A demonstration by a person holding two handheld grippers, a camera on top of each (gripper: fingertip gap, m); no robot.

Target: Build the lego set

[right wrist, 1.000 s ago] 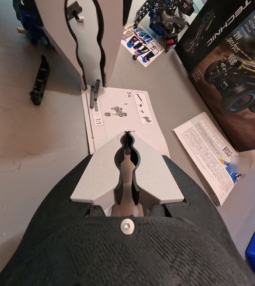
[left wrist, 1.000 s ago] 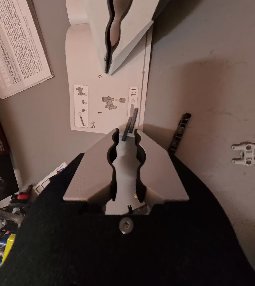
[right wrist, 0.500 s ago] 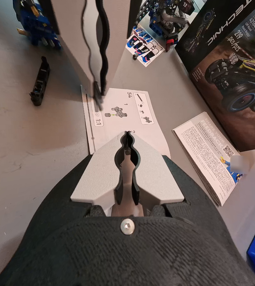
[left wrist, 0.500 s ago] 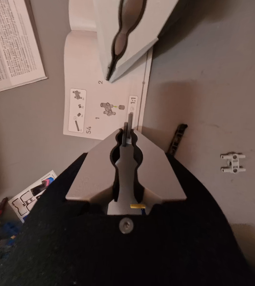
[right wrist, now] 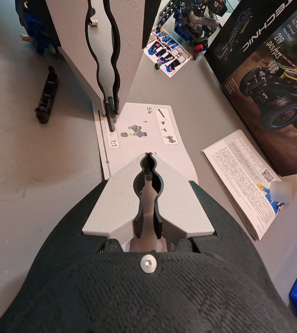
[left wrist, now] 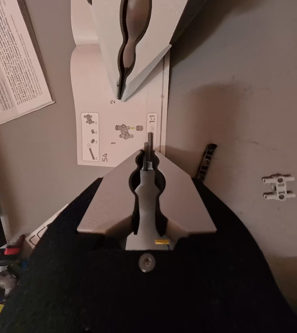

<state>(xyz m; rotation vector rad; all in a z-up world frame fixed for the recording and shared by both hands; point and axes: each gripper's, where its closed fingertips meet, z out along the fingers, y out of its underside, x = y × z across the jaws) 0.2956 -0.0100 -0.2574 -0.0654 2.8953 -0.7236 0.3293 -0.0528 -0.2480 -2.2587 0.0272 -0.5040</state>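
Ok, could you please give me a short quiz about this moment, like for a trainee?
1. True or false: the grey H-shaped connector lies on the instruction page.
2. What is between the fingers of the left gripper? A) two dark axles B) the black beam C) the sticker sheet
3. Fill in: the jaws of the right gripper are ___.

Key
1. False: it lies on the bare table, apart from the page.
2. A: the dark axles rest at the page edge.
3. Shut: the tips meet.
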